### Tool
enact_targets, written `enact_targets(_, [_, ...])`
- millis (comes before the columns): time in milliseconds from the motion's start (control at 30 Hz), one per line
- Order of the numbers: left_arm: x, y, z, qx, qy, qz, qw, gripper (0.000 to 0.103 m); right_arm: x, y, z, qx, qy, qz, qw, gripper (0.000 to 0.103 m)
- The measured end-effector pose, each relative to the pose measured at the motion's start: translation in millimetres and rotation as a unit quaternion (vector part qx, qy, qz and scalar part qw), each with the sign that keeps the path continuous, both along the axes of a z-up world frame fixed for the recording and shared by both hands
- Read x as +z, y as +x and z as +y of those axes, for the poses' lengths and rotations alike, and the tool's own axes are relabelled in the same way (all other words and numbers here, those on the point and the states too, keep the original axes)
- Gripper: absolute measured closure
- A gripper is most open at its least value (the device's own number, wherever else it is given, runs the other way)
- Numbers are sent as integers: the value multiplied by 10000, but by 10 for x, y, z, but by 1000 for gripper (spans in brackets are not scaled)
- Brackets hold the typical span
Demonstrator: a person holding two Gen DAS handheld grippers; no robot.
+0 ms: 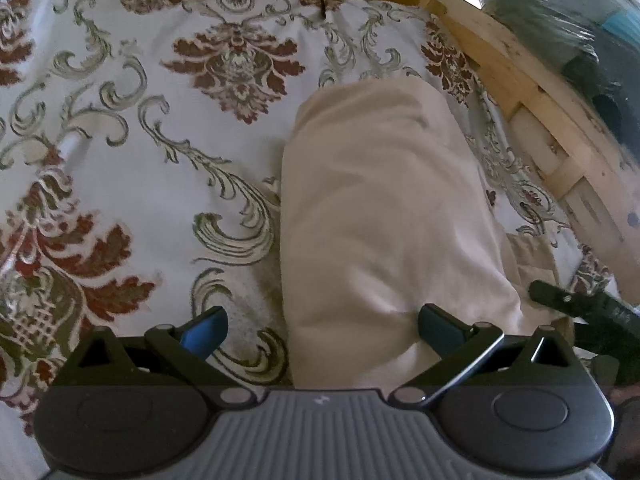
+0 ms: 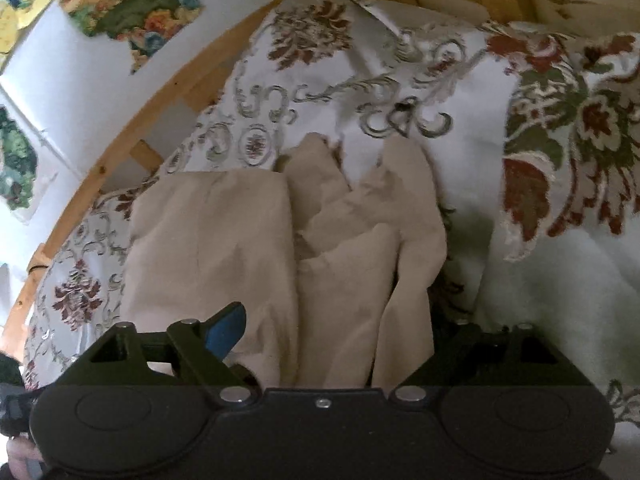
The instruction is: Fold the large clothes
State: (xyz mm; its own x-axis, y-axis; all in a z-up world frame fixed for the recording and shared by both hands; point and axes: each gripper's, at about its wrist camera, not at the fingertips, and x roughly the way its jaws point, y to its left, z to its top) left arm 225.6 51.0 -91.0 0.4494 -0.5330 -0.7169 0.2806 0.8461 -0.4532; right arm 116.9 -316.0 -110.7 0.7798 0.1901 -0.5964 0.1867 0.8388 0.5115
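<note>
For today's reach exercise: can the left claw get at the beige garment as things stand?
Probably yes. The left claw stands open right over the beige garment on the patterned bedspread, with nothing lying in between.

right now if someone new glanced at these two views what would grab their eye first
First the cream garment, a pale folded mass on the bed, bunched into loose folds in the right wrist view. Next the floral bedspread beneath it, with bold red and green scrollwork, edged by a wooden frame. Both the left gripper and right gripper stand open over the cloth.
</note>
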Motion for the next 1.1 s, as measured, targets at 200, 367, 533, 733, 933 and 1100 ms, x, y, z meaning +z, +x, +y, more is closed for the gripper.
enact_targets(200, [38,44,-115,-348,-255,184,9989,26,25,63,227,554,-533,-163,9969,42])
enact_targets(367, [200,-169,-108,-337,-92,-503,9981,51,162,-14,330,693,-714,-539,9936,75])
enact_targets(533, [486,-299,-34,-304,120,-1418,9894,61,353,11,671,1004,-1180,-1140,9813,89])
enact_targets(733, [769,-82,242,60,460,-2127,9760,62,560,326,1140,1376,-1644,-2014,9558,92])
enact_targets(933, [354,174,439,609,888,-1443,9837,56,276,778,1358,1174,-2115,-1758,9542,90])
enact_targets(1100, [181,61,620,1049,610,-1256,9846,46,8,821,1096,758,-2032,-1182,9690,74])
